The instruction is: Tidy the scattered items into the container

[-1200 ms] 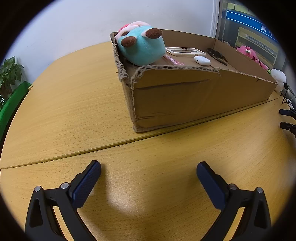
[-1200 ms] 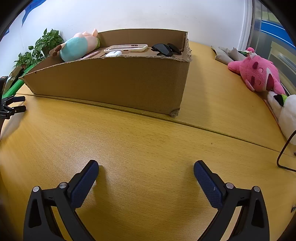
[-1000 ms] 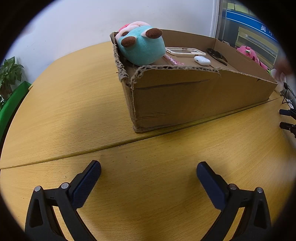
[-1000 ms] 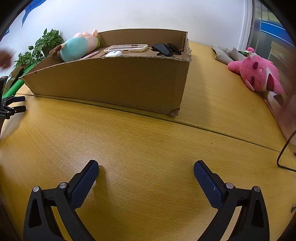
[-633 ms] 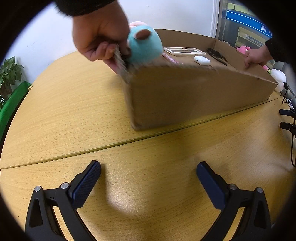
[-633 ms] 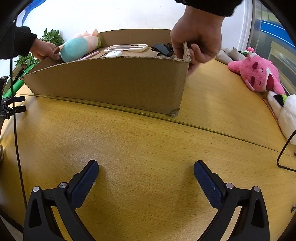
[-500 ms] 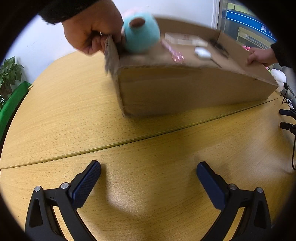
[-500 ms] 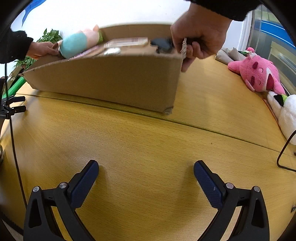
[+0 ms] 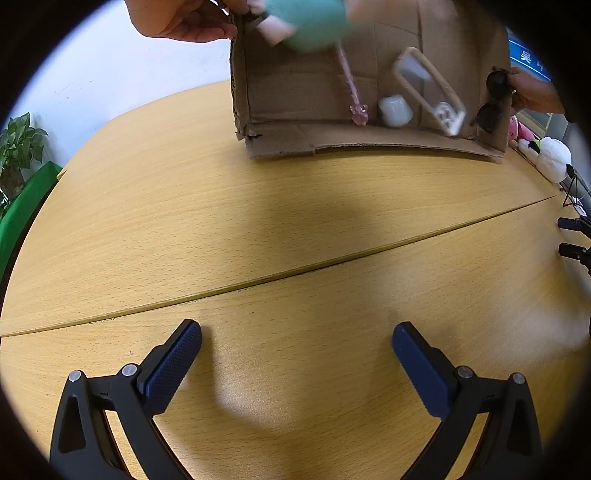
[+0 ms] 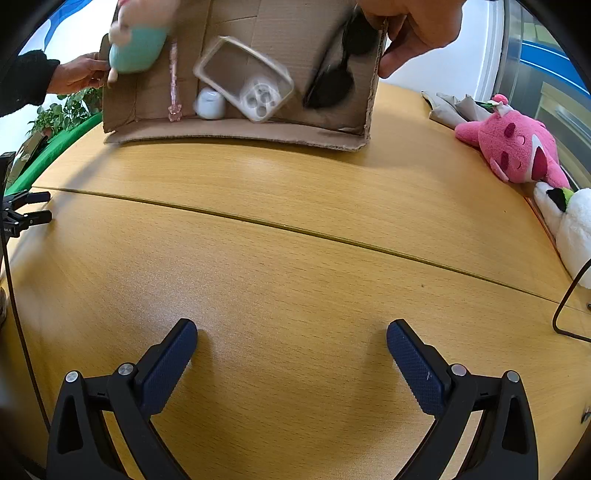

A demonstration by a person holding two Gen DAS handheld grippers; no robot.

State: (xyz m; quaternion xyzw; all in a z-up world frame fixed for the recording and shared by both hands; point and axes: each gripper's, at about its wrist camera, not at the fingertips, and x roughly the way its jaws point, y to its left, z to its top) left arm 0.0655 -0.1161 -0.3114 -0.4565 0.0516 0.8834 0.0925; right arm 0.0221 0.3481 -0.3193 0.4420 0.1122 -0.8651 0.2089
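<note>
Tipping steeply toward the cameras, a cardboard box (image 10: 255,129) is held up at the far edge of the tabletop (image 10: 295,240) by two bare hands, one gripping each end wall: one hand (image 10: 413,29) at the right end, another hand (image 10: 79,72) at the left. Its lower front lip rests on the wood and its open mouth faces forward.

Inside, items are sliding toward that lip: a teal plush toy (image 10: 136,48) high at the left end, a thin pink pen (image 10: 173,88), a small white earbud case (image 10: 209,103), a clear phone case (image 10: 245,79), and dark sunglasses (image 10: 332,74) against the right wall.

Both grippers lie low near the tabletop's near edge, doing nothing. The left gripper (image 9: 297,363) has its fingers spread wide and holds nothing; the right gripper (image 10: 291,363) is likewise spread wide and empty.

This looks like items being emptied out to scatter, so the tidying itself has likely not begun. The next move probably calls for waiting until things settle, then reaching for one.

Motion blur smears the plush toy and sunglasses. The box's upper part and both arms are cut off at the top. A pink plush (image 10: 517,151) and a white plush (image 10: 572,229) lie at the right edge.
</note>
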